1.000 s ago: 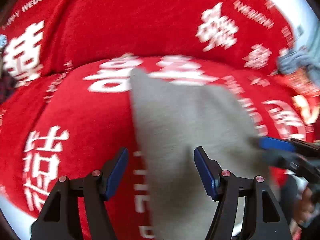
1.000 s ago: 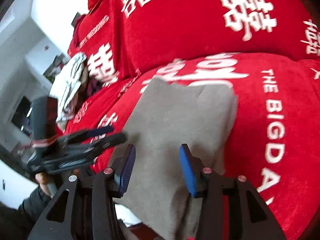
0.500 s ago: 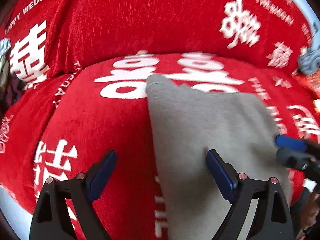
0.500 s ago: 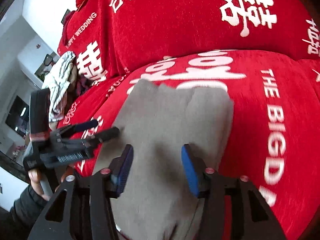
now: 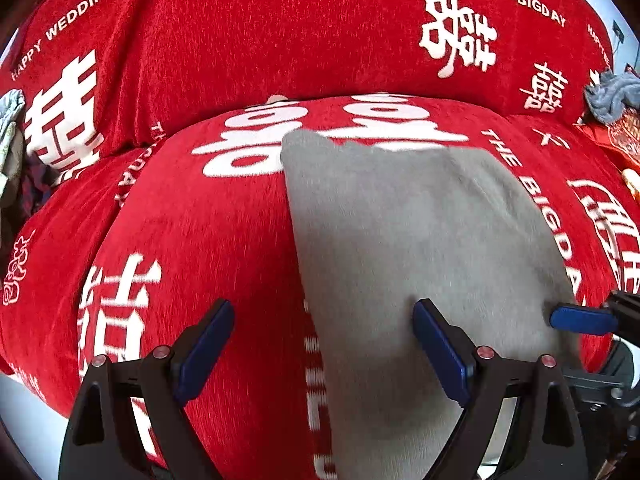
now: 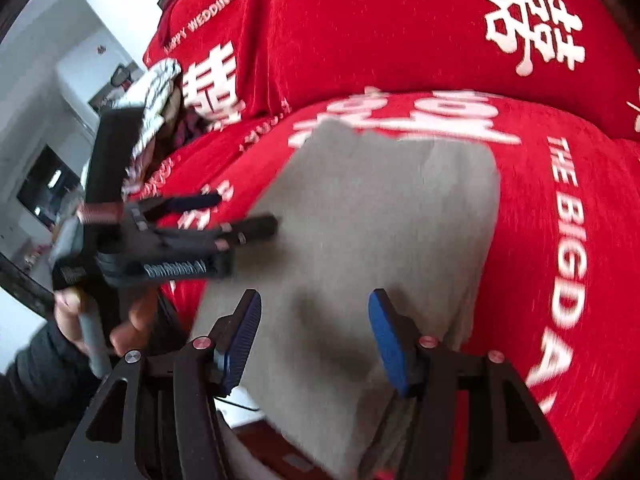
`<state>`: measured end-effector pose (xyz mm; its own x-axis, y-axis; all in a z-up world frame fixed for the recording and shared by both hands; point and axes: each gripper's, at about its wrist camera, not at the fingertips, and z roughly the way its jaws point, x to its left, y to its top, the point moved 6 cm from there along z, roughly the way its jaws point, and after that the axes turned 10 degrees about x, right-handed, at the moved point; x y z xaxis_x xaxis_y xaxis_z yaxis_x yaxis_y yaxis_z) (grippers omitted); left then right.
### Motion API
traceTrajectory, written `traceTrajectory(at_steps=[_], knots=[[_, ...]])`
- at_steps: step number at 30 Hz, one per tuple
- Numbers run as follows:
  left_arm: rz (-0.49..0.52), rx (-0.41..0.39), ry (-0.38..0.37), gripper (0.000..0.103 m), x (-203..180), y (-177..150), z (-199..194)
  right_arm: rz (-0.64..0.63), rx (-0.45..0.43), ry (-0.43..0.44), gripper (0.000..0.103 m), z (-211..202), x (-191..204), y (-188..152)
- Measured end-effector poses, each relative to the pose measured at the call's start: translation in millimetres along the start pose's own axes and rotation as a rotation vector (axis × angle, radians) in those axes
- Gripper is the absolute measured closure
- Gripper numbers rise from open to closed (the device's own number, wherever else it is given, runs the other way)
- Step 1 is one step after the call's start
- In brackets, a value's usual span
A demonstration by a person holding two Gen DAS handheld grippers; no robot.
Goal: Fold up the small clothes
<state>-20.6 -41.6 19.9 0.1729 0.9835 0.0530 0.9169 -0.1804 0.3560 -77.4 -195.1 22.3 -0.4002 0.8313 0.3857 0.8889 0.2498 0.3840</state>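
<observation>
A grey garment (image 5: 400,232) lies flat on the red seat cushion (image 5: 200,240) of a sofa, and its near end hangs over the front edge. My left gripper (image 5: 322,308) hovers open and wide over the garment's left edge, with one finger above red fabric and the other above grey. In the right wrist view the same garment (image 6: 380,220) fills the middle. My right gripper (image 6: 315,296) stands open just above its near part, holding nothing. The left gripper (image 6: 244,212) shows there at the cloth's left side. One blue pad of the right gripper (image 5: 580,320) shows at the cloth's right edge.
The red backrest (image 5: 280,40) with white lettering rises behind the seat. A pile of other clothes (image 6: 156,92) sits at the sofa's left end, and a grey-blue cloth (image 5: 612,94) at its right. A person's hand (image 6: 72,312) holds the left gripper's handle.
Both grippers' jaws stand wider than a second ago. The grey garment lies flatter and more spread on the cushion.
</observation>
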Motion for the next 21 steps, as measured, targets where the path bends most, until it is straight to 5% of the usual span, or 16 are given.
traceTrajectory(at_steps=[8,13,17,21], knots=[[0.007,-0.042,0.038,0.011,-3,-28,-8,0.035,-0.036,-0.037,0.044,-5,-15,-37],[0.025,-0.112,0.047,0.011,-7,-45,-34,0.047,0.034,-0.269,0.038,-5,-15,-54],[0.022,-0.195,0.051,0.011,-12,-54,-57,0.043,-0.104,-0.269,0.038,-34,8,-51],[-0.009,-0.225,0.078,0.011,-12,-58,-69,0.047,-0.211,-0.37,0.028,-58,30,-40]])
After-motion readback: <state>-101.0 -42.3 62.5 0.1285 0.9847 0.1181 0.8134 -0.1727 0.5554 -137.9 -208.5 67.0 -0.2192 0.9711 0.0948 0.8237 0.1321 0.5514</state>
